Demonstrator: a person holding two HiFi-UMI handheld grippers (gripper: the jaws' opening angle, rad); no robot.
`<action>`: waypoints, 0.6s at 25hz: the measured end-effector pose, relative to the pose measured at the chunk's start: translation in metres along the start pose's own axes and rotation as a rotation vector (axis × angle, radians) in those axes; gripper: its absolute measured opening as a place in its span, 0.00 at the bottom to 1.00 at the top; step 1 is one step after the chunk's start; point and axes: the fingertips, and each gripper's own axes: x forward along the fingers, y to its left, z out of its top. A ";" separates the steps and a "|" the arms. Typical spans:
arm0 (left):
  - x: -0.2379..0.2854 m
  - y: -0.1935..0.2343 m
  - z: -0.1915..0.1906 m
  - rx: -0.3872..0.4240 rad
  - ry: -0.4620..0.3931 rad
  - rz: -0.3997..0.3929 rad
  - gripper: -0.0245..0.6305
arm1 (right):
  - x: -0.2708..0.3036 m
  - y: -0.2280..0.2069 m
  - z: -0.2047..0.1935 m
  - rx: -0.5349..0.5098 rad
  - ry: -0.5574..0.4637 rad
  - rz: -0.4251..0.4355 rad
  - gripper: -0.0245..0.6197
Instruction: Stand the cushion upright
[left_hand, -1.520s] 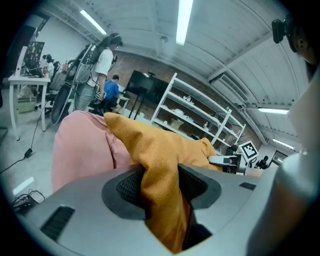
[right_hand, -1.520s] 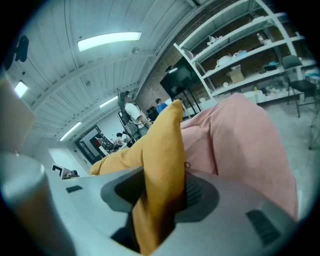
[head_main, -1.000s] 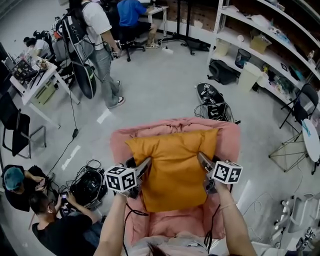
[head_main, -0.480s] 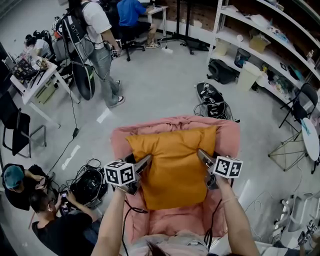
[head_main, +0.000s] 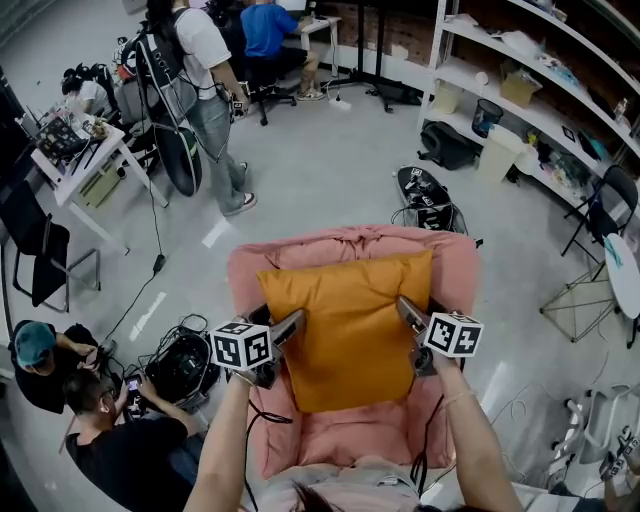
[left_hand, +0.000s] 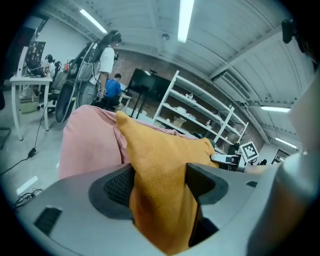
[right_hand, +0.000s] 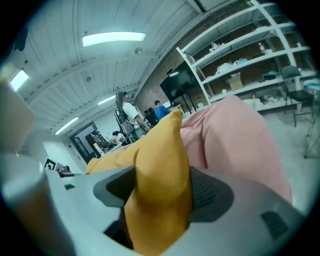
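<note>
On the pink armchair (head_main: 455, 268), the orange cushion (head_main: 350, 320) stood close to upright. Its back leaned on the backrest and its lower edge seemed to rest on the seat.

The left hand-held gripper (head_main: 288, 330) had the left side edge of the cushion between its jaws, and the right hand-held gripper (head_main: 405, 312) had the right side edge. Both sat at about the same height. The jaws of both were opening, but in each gripper view the orange fabric filled the gap and touched both jaws, so the pinch was not yet fully released.

I judged the step in hand to be the letting go, with the task nearly done. To do it well, both hand-held grippers should open together and evenly, so that neither side pulls the cushion round. The jaws should spread wide enough for the soft fabric to come free of them. Each hand-held gripper should then move away sideways, outward from its own edge, not toward the person, because a backward pull could drag the cushion forward off the backrest. If the cushion begins to slump, a light push on its upper part would probably settle it.
</note>
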 end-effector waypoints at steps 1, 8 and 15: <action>-0.004 0.001 0.000 -0.002 -0.011 0.015 0.52 | -0.002 -0.001 -0.002 -0.011 0.000 -0.006 0.54; -0.035 -0.002 0.012 -0.013 -0.126 0.076 0.52 | -0.010 -0.005 -0.004 -0.043 -0.023 -0.015 0.54; -0.073 -0.008 0.021 -0.040 -0.196 0.107 0.52 | -0.034 0.010 0.015 -0.064 -0.081 -0.003 0.54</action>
